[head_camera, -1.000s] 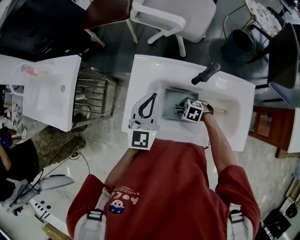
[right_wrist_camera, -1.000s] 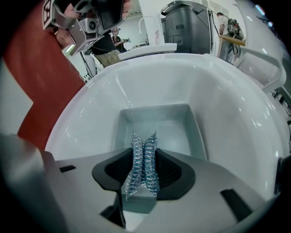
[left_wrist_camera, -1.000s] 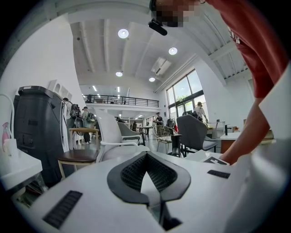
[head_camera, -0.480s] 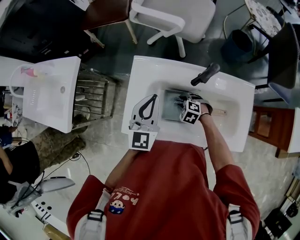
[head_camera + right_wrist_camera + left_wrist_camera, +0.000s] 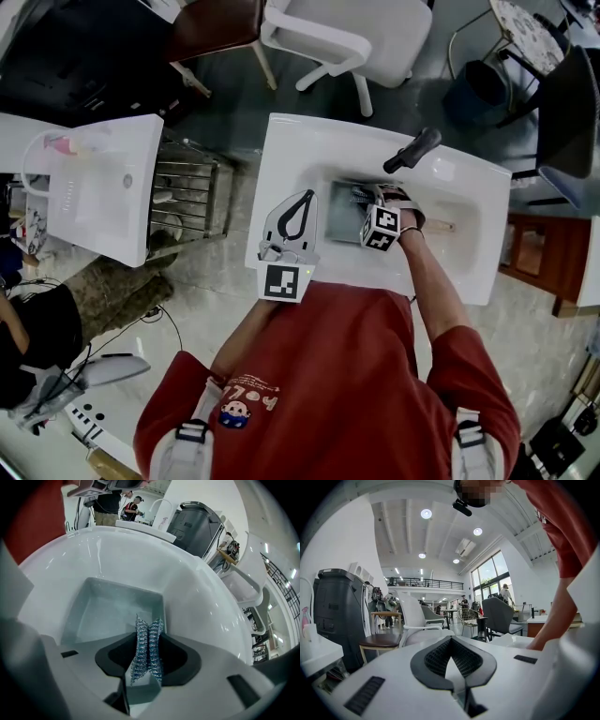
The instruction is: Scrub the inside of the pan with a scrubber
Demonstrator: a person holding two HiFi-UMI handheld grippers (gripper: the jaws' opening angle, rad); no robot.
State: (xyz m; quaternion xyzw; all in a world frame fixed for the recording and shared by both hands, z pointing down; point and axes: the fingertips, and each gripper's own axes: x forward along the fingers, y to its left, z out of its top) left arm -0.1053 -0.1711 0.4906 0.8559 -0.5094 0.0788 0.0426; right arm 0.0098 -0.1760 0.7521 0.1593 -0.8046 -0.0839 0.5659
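Note:
A grey rectangular pan [image 5: 339, 214] lies in the white sink [image 5: 291, 141]. My right gripper [image 5: 364, 202] reaches down into it, shut on a wad of silvery steel-wool scrubber [image 5: 357, 197]. In the right gripper view the scrubber [image 5: 148, 654] is pinched upright between the jaws of my right gripper [image 5: 147, 637], just above the pan's [image 5: 112, 613] wet floor near its right wall. My left gripper [image 5: 305, 197] hovers over the sink's near-left rim, shut and empty. In the left gripper view, my left gripper [image 5: 451, 641] points out at the room, away from the pan.
A black faucet handle [image 5: 412, 148] sticks out over the sink's far rim. A white chair [image 5: 347, 33] stands beyond the sink. To the left are a metal rack [image 5: 187, 192] and a second white basin [image 5: 103, 178].
My right gripper has shifted slightly left and tilted, carrying the scrubber a little across the pan. The left gripper has stayed put.

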